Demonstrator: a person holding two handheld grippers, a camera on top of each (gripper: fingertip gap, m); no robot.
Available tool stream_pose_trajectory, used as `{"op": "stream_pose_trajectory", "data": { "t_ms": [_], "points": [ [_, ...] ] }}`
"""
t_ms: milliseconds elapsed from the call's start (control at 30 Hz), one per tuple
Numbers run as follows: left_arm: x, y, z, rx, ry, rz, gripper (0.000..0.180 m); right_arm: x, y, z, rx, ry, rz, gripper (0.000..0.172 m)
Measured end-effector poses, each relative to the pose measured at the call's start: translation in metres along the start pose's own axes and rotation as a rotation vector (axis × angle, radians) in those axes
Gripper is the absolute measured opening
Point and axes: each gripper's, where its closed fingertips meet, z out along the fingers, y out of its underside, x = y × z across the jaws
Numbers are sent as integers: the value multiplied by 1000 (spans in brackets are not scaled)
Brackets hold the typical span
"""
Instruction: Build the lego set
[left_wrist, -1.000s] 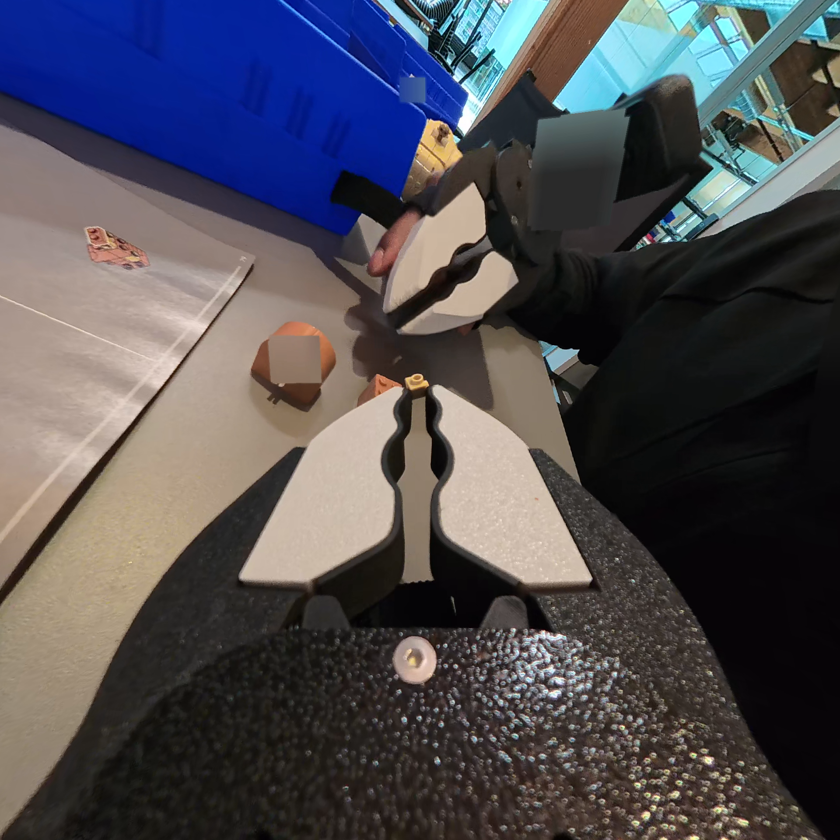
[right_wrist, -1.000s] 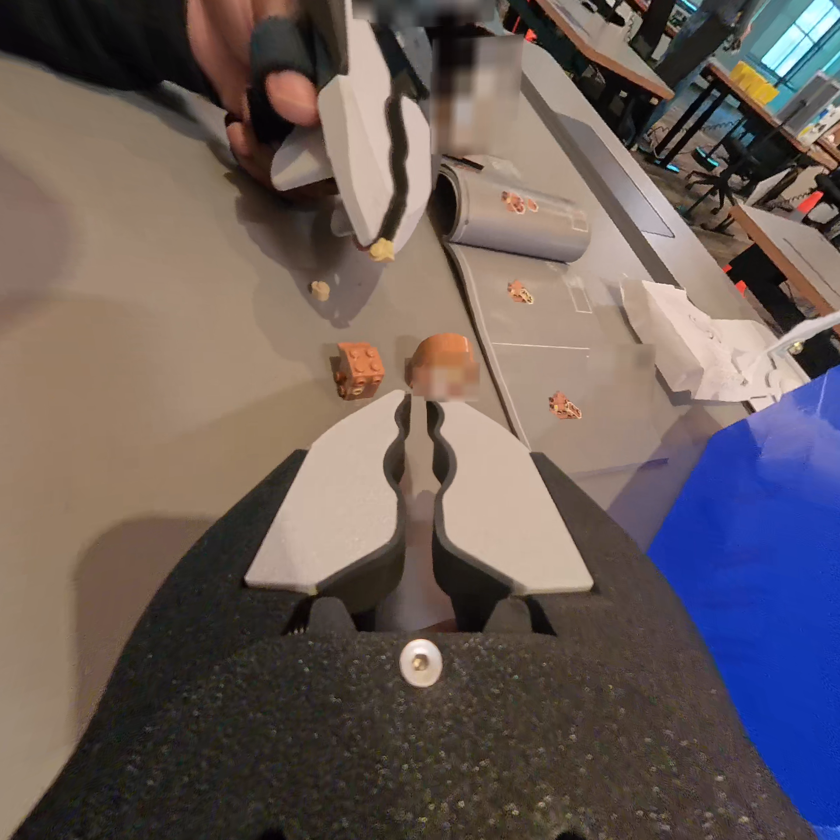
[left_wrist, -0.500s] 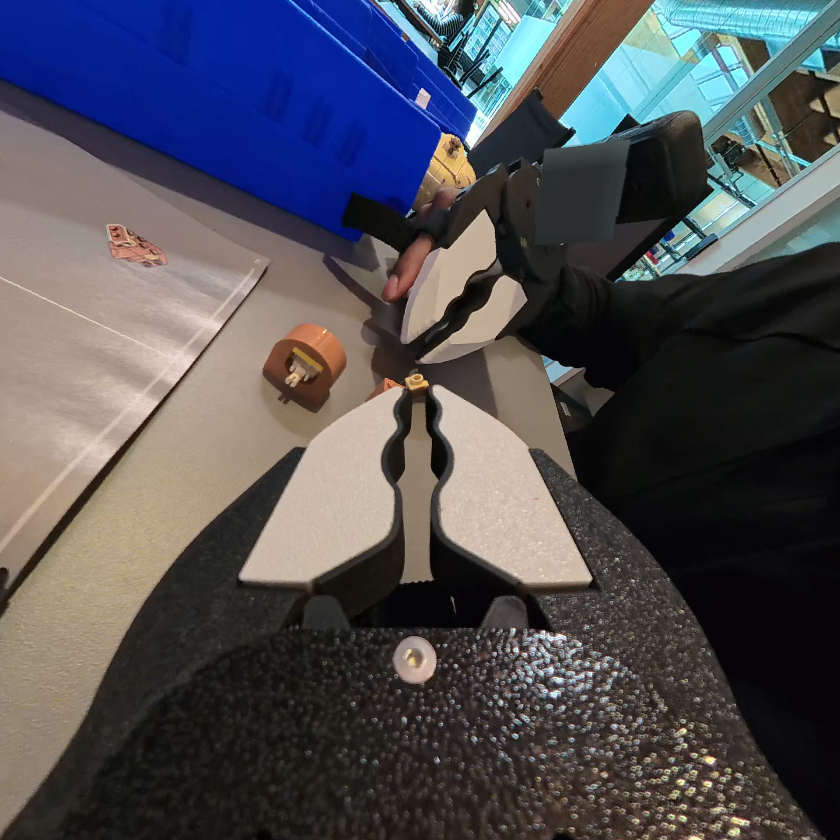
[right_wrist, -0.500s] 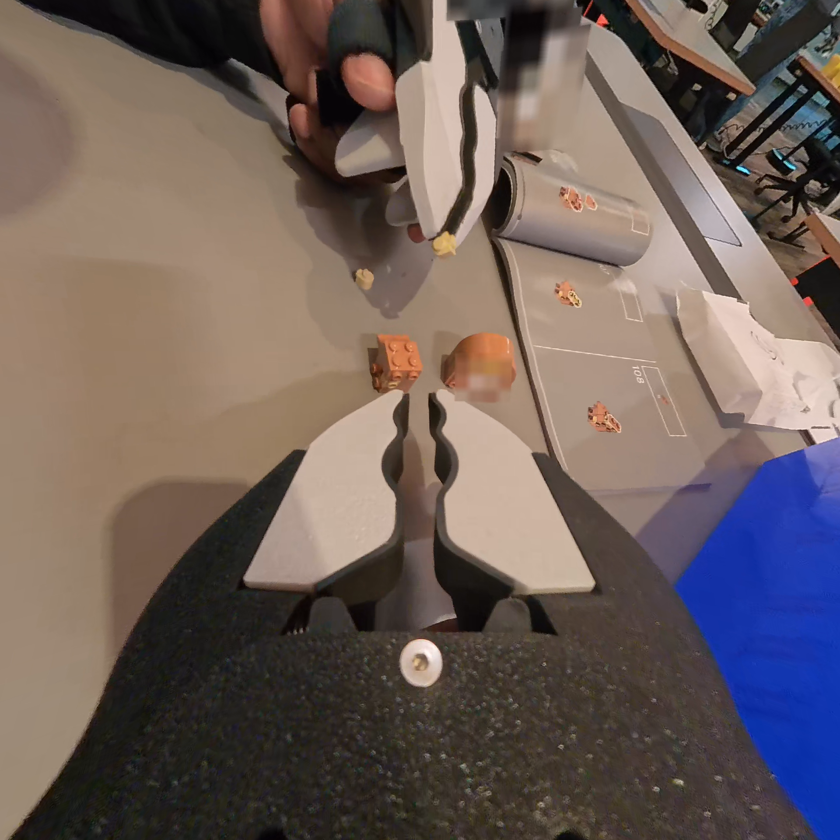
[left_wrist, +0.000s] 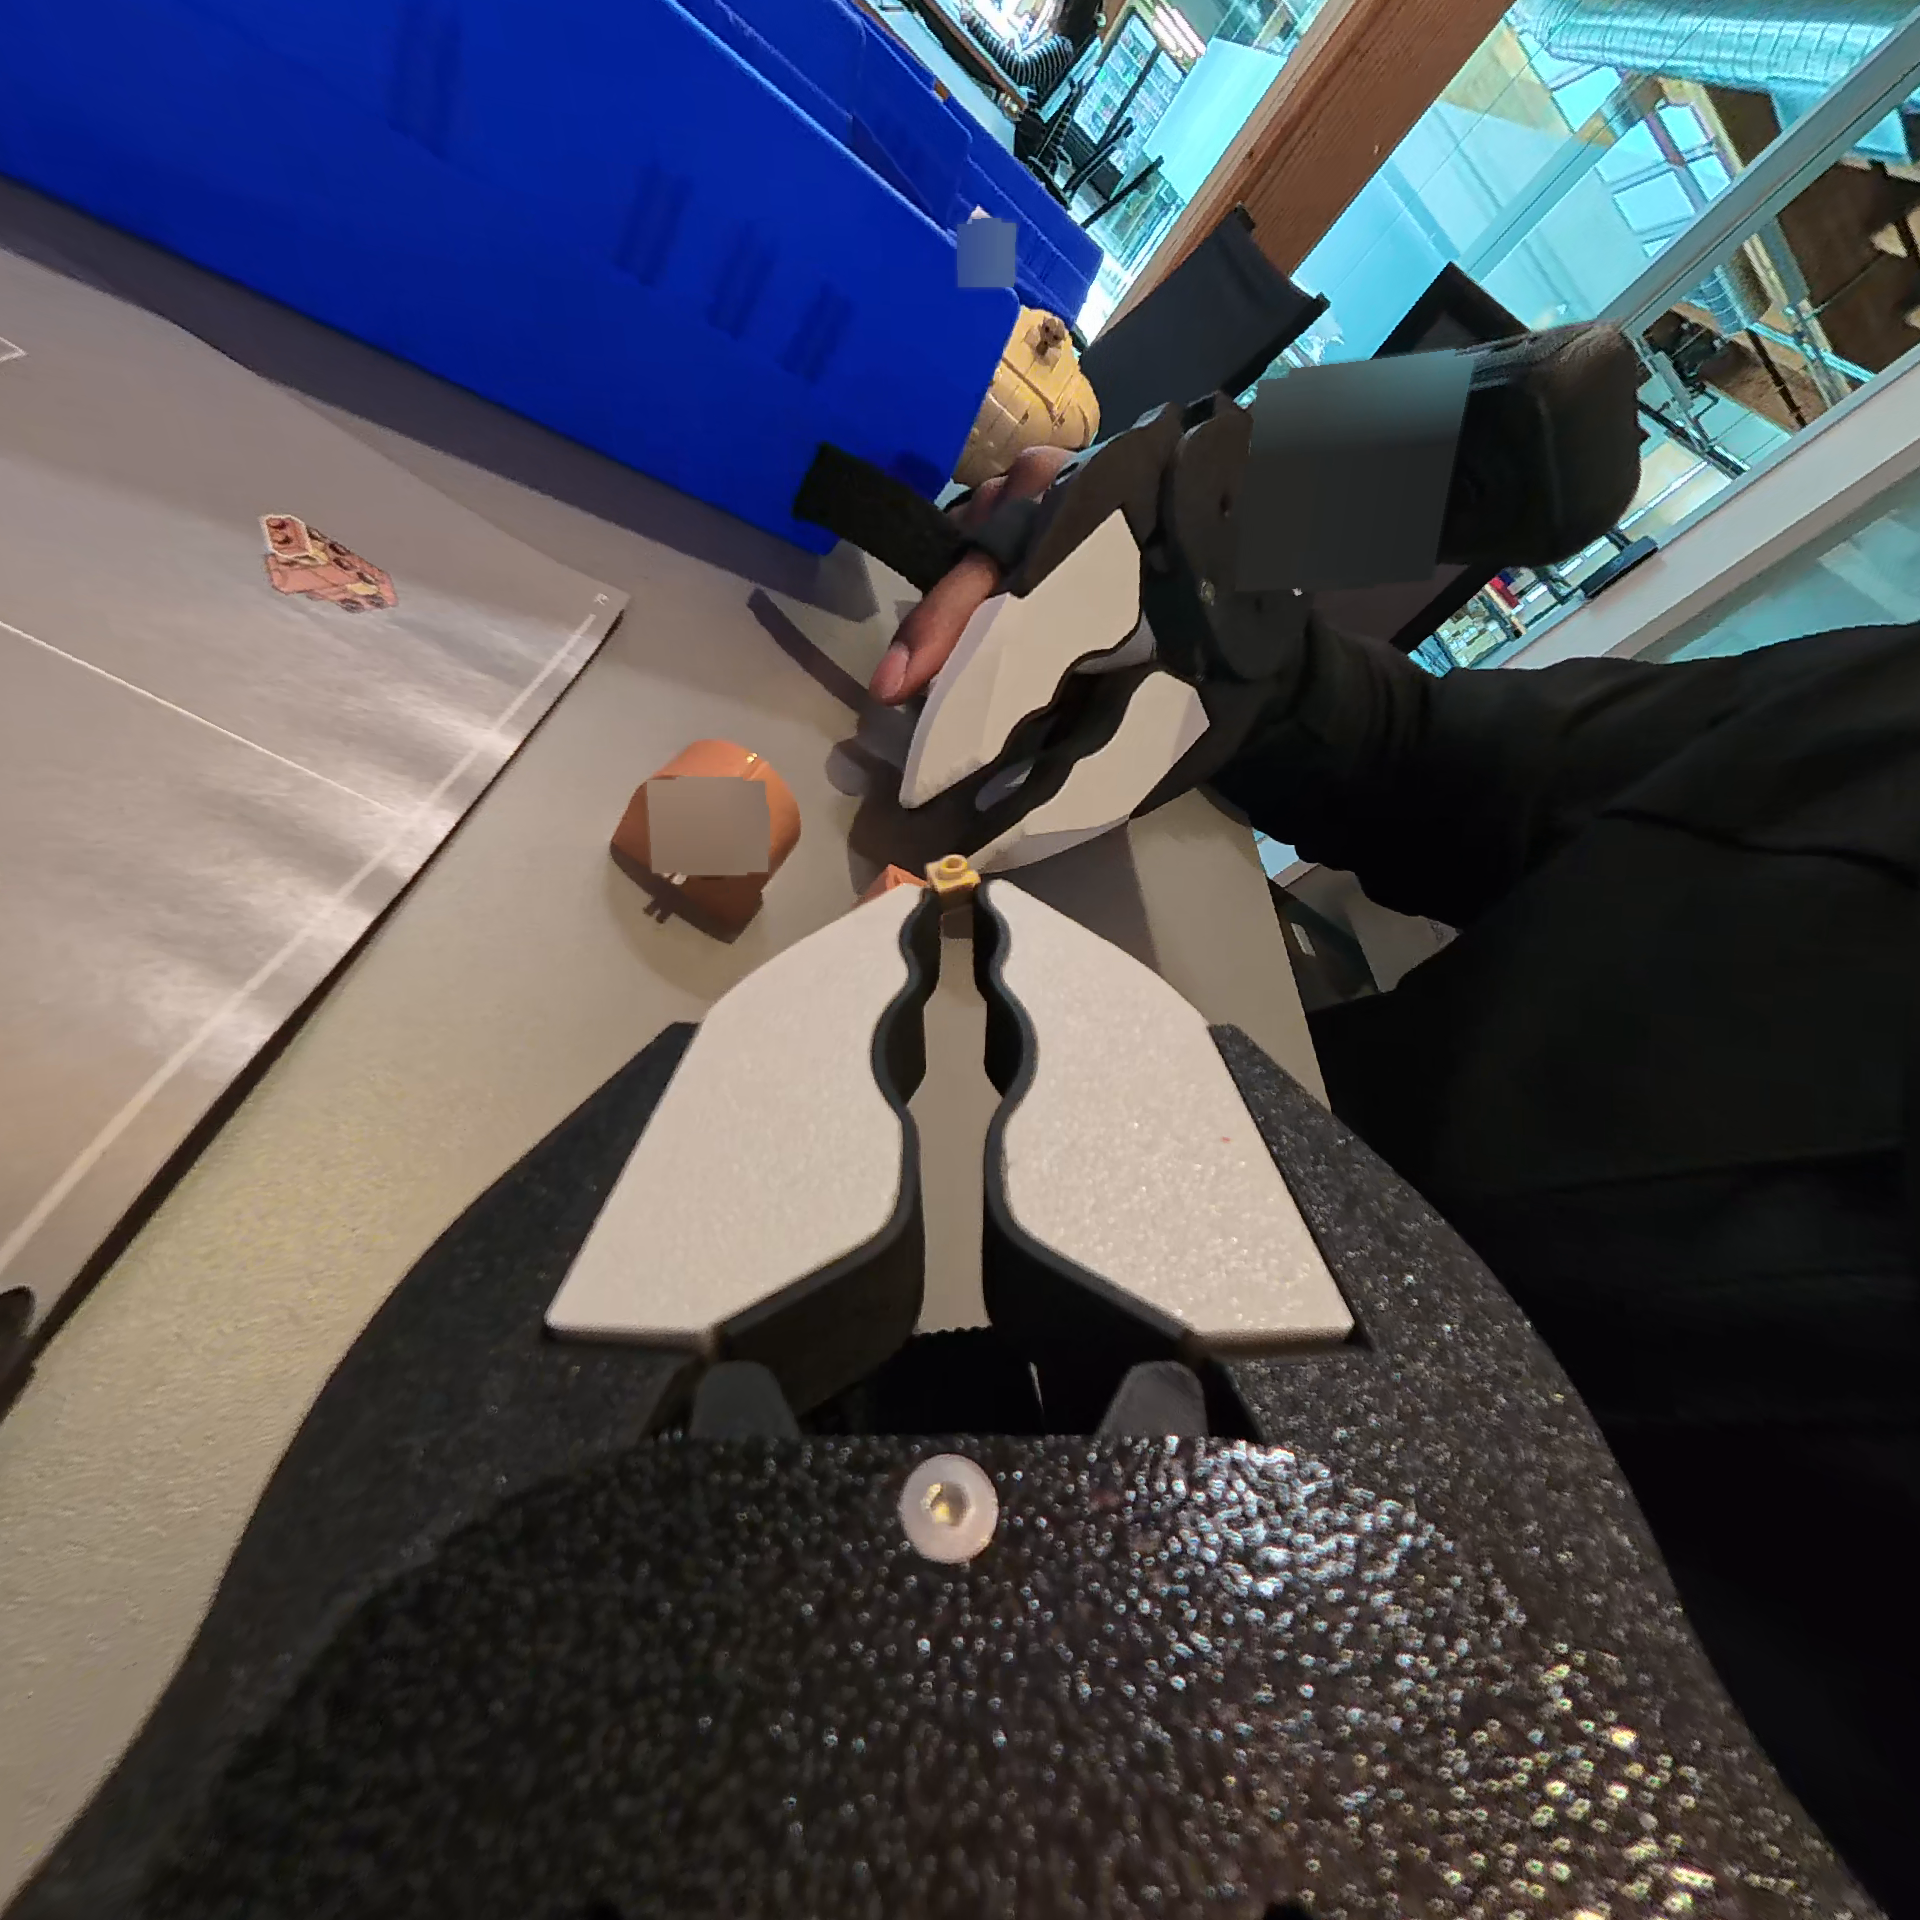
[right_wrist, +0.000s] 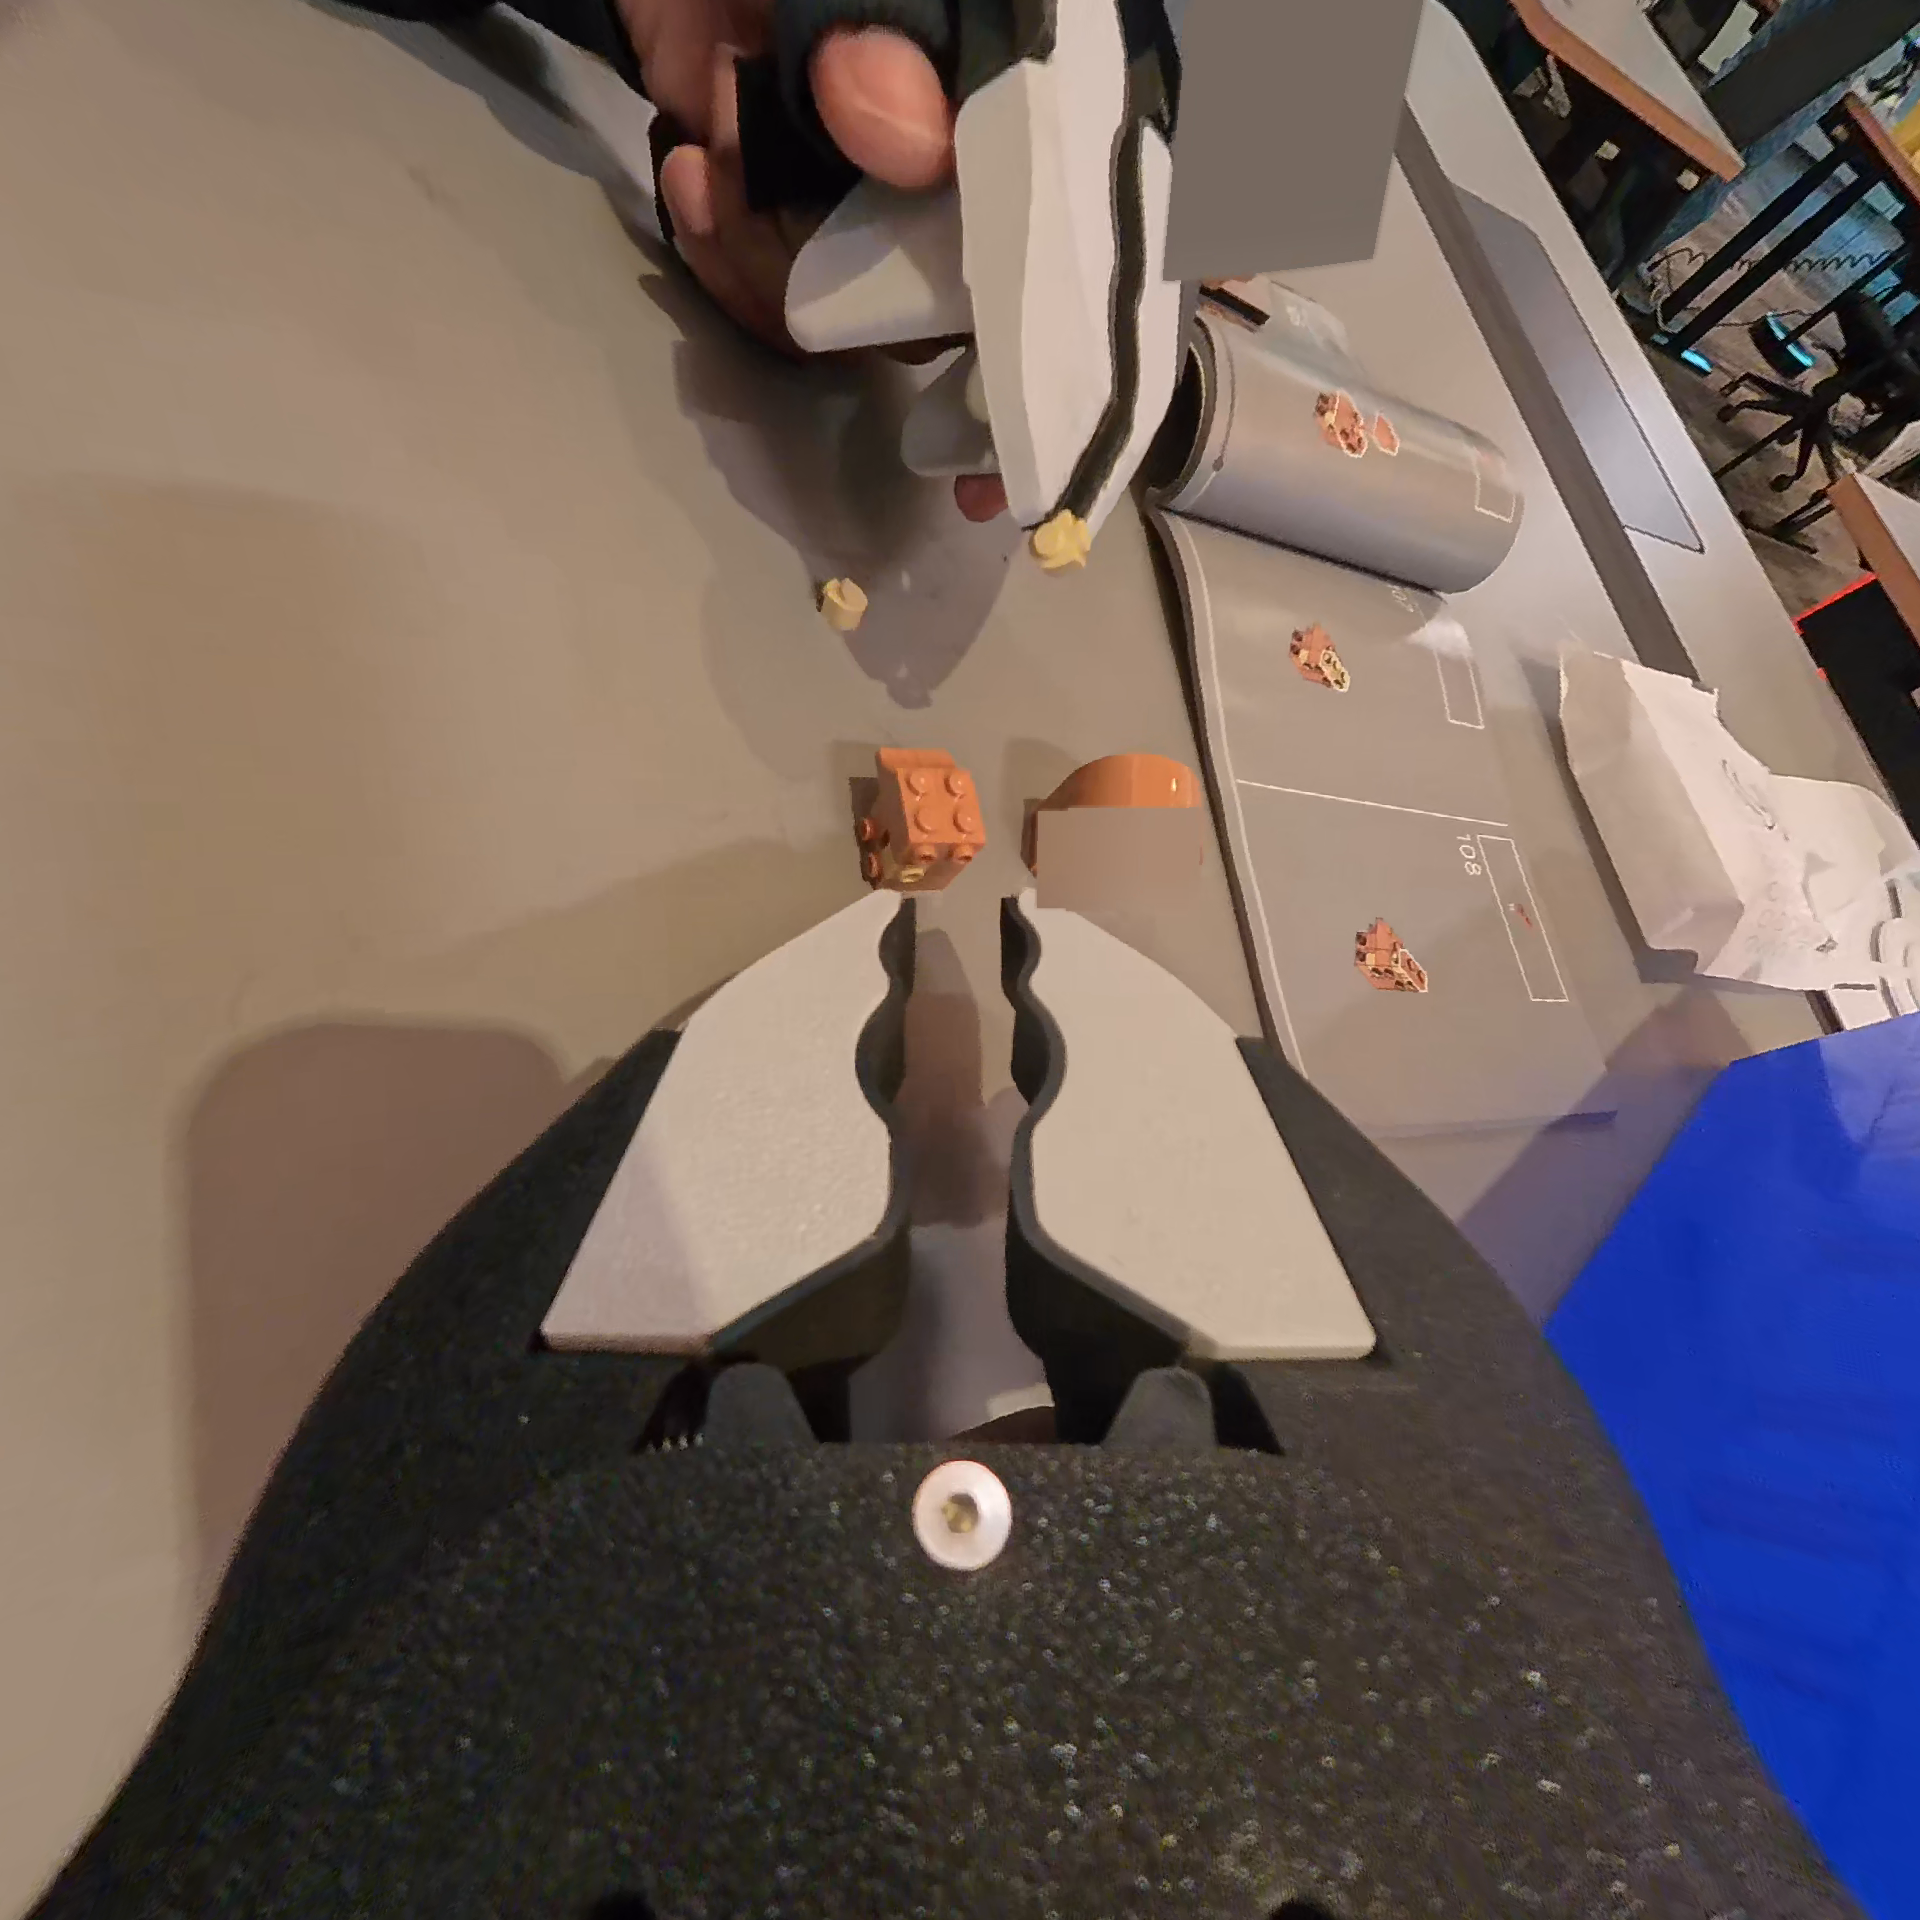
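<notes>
While the right gripper (right_wrist: 958, 906) hangs over the grey table (right_wrist: 312, 727) with its jaws parted and nothing between them, the orange studded brick block (right_wrist: 923, 819) lies just beyond its left fingertip. Just right of that block sits a rounded orange piece (right_wrist: 1122, 800), and right of this again lies an open instruction booklet (right_wrist: 1403, 935), with a blue bin (right_wrist: 1766, 1351) nearer the camera on that side. Beyond the block, the left gripper (right_wrist: 1060, 525) is clenched on a small tan stud piece (right_wrist: 1058, 542), both pads pressing it. Left of that piece, a second tan piece (right_wrist: 842, 605) rests on the table.
</notes>
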Motion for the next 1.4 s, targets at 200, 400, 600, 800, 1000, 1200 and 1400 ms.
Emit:
{"op": "stream_pose_trajectory", "data": {
  "t_ms": [200, 400, 600, 800, 1000, 1200, 1400],
  "points": [
    [8, 6, 3, -41, 43, 28, 5, -1, -15, -3, 108, -1, -24, 18],
    [18, 12, 4, -80, 103, 52, 5, 1, -33, -1, 237, 3, -116, 21],
    [20, 8, 6, -73, 123, 62, 5, 8, -44, -8, 317, -1, -73, 22],
    [20, -6, 14, -9, 153, 12, 5, 7, -43, -14, 317, 49, -32, 19],
    [16, -11, 14, 28, 129, -2, 5, 13, -43, -19, 334, 66, 36, 18],
    [12, -13, 14, 49, 90, 5, 5, 16, -41, -18, 313, 97, 47, 17],
    [10, -12, 16, 53, 59, 2, 5, 19, -39, -18, 305, 105, 72, 16]
  ]
}}
